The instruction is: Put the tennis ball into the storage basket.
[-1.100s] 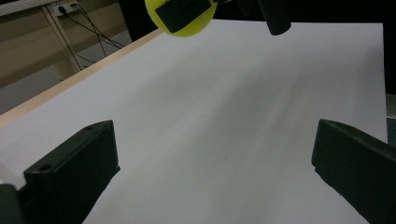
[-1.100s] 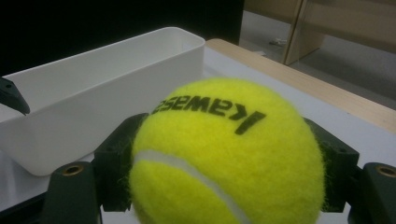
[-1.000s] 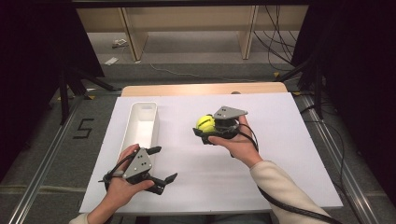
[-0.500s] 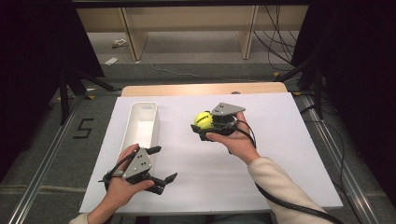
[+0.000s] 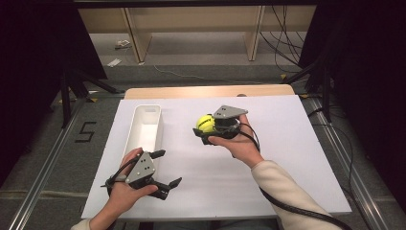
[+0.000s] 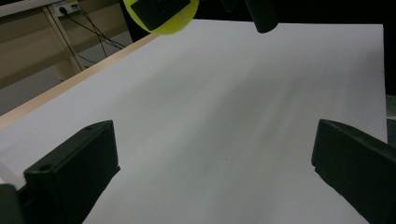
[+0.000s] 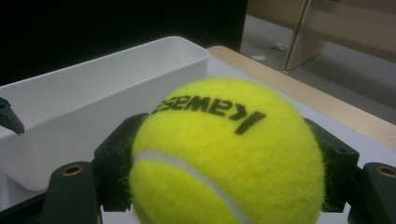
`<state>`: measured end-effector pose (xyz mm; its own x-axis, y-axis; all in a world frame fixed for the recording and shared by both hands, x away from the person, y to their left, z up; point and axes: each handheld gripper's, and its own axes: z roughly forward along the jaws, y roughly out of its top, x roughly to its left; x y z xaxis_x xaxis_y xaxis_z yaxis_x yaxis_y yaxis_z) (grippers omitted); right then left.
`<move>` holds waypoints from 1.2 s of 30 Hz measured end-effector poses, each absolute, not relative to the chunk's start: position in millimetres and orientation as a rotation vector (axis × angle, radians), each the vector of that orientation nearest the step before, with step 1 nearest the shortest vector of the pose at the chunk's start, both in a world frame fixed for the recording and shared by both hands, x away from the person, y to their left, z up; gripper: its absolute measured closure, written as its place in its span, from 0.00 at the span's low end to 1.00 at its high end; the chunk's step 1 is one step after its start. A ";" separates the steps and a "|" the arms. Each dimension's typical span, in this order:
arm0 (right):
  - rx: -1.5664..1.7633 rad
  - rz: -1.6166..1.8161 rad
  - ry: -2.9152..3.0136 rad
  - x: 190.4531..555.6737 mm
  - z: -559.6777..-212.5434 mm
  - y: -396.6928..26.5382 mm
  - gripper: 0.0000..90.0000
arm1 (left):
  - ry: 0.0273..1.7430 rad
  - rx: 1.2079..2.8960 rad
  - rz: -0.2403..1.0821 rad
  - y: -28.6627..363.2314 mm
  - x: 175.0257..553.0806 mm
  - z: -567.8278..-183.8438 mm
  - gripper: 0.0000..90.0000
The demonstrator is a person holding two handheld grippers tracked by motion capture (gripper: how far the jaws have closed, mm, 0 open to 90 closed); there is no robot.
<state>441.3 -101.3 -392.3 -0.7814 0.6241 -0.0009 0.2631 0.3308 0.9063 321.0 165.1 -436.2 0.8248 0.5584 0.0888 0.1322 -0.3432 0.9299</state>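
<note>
A yellow tennis ball (image 5: 205,123) with black lettering is held above the white table, my right gripper (image 5: 207,130) shut on it. In the right gripper view the ball (image 7: 224,154) sits between the two black jaws, close to the camera. A long white bin (image 5: 144,128) lies left of it on the table; its near wall (image 7: 93,112) shows just beyond the ball. My left gripper (image 5: 167,168) rests low near the table's front left, open, nothing between its jaws. The left gripper view shows the ball (image 6: 163,18) at the top edge.
The white table board (image 5: 287,158) has a wooden strip (image 5: 210,91) along its far edge. Beyond it stand wooden furniture legs and cables on the floor. A cable (image 5: 287,206) trails from the right gripper past the sleeve.
The right gripper has carried the ball a little to the left, toward the bin. The left gripper has stayed put.
</note>
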 end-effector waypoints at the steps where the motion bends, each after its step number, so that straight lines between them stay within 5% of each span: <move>1: 0.786 1.437 2.251 441.4 -392.0 -100.2 0.29 | 0.517 1.897 0.482 165.3 321.2 -436.4 0.00; 36: 0.756 1.437 2.282 444.5 -390.1 -83.8 0.29 | 0.517 1.904 0.499 163.5 321.2 -436.4 0.00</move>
